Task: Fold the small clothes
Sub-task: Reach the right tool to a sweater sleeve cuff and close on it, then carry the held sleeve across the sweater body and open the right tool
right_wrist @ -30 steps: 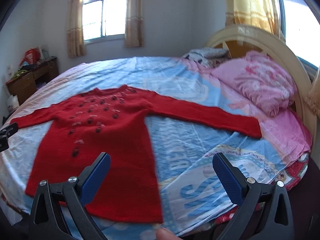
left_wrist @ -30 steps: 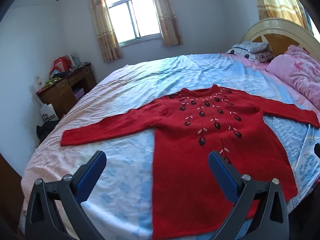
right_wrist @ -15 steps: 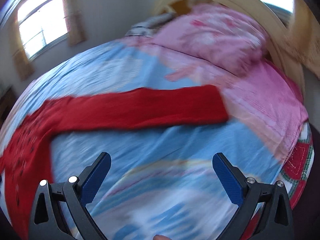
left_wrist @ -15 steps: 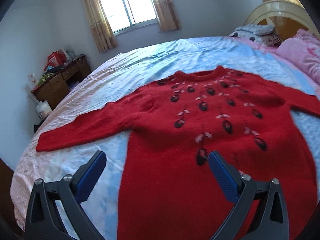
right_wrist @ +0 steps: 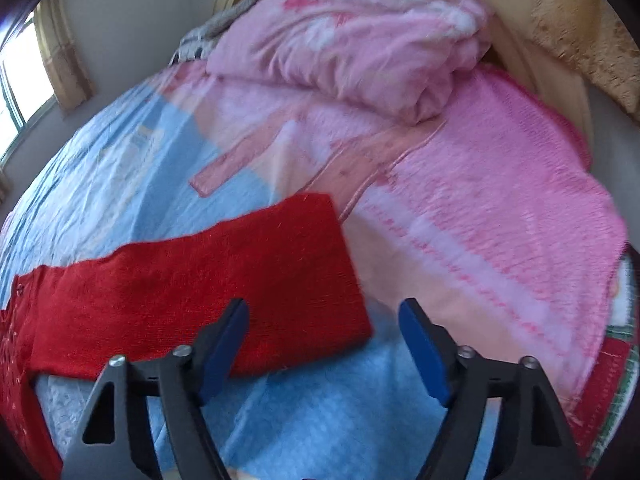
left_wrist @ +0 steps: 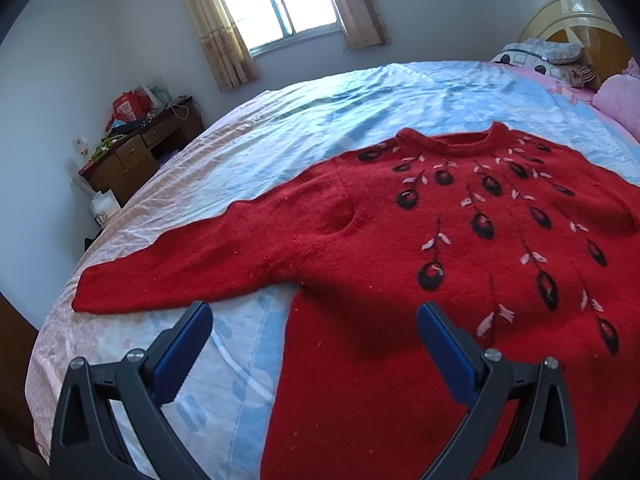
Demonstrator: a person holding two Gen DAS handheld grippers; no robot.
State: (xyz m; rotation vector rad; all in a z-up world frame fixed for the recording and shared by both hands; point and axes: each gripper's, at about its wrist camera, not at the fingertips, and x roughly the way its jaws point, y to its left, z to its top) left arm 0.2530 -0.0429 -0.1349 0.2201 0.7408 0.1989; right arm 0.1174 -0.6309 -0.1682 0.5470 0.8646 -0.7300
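One red sweater (left_wrist: 400, 240) lies flat on one bed (left_wrist: 280, 128); left gripper (left_wrist: 314, 340) and right gripper (right_wrist: 322, 332) both hover wide, empty

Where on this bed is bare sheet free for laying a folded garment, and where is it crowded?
Free: sheet between sweater collar and window wall; also below the left sleeve. Crowded: headboard end, with pink quilt and towel past the right cuff.
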